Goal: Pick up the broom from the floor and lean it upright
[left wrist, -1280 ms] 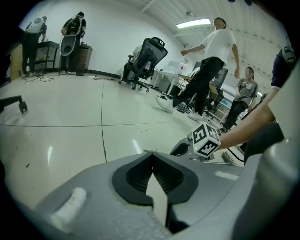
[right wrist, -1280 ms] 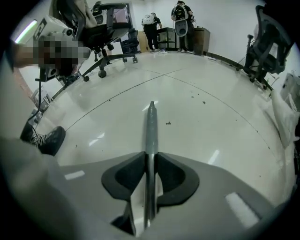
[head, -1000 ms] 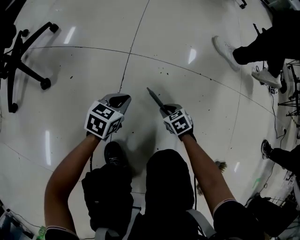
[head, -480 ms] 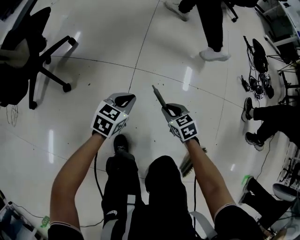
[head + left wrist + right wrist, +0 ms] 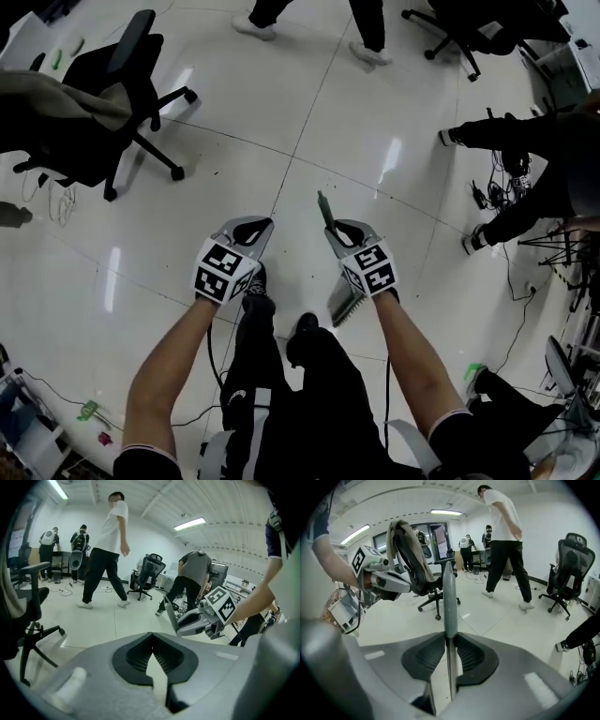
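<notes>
The broom hangs off the floor in my right gripper [image 5: 349, 229], which is shut on its grey handle [image 5: 324, 208]. The short end of the handle sticks out ahead of the jaws, and the bristle head [image 5: 344, 306] hangs below my right hand, near my feet. In the right gripper view the handle [image 5: 449, 597] runs straight up between the pads of my right gripper [image 5: 450, 637]. My left gripper [image 5: 251, 227] is held level with it, a hand's width to the left, shut on nothing. In the left gripper view the tips of my left gripper [image 5: 151, 637] meet, and the right gripper [image 5: 199, 620] shows with the handle.
A black office chair [image 5: 122, 103] draped with a jacket stands at the far left, and another chair [image 5: 459, 28] at the far right. People stand and sit around on the white tiled floor [image 5: 281, 122]. Cables [image 5: 497, 178] lie on the floor at the right.
Both grippers have risen together as I stood up. The broom has come up with the right gripper, and its bristle head now hangs clear of the floor under my right hand.
</notes>
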Demonstrator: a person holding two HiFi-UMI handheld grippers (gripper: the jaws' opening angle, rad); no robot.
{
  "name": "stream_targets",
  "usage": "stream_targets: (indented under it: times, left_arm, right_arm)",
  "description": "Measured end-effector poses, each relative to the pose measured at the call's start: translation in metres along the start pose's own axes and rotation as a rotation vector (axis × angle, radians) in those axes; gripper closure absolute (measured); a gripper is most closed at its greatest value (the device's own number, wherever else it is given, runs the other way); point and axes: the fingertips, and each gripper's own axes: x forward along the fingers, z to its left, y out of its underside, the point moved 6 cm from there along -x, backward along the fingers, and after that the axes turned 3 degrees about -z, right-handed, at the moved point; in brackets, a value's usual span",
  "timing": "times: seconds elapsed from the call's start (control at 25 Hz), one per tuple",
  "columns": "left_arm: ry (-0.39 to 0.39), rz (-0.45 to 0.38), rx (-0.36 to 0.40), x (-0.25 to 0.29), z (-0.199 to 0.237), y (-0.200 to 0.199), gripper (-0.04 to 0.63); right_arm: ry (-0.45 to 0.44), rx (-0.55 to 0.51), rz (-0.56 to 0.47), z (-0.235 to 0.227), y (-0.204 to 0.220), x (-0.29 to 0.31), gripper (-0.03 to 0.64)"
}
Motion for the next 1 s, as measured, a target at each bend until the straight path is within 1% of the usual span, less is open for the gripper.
stream_targets:
  times: [0.2,0.32,0.44,0.6,0.72,1.0]
  left_arm:
    - [-0.082,-0.024,-0.078,-0.06,-0.009,-0.008,0.595]
    - [-0.138,-0.021,-0.09,-0.098,-0.006,-0.008,0.595]
    - [-0.198,-0.041,-0.09,-0.133,0.011,-0.017,0.595]
    - [-0.274,-0.111,-0.143,-0.176,0.043,-0.028,0.595]
    - [-0.299,-0.132,-0.175,-0.206,0.063,-0.028,0.595]
    - [-0.316,-0.164,-0.191,-0.249,0.099,-0.04,0.595]
  right_arm:
    - [-0.056,-0.04,-0.029,0.036,-0.048,-0.019,0.535]
    - [-0.089,-0.069,-0.049,0.058,-0.08,-0.022,0.535]
    - [-0.118,-0.102,-0.073,0.077,-0.114,-0.016,0.535]
    - [-0.152,-0.142,-0.084,0.101,-0.16,0.008,0.535]
    - [-0.154,-0.159,-0.073,0.117,-0.19,0.024,0.535]
    - [-0.147,-0.189,-0.076,0.14,-0.252,0.054,0.535]
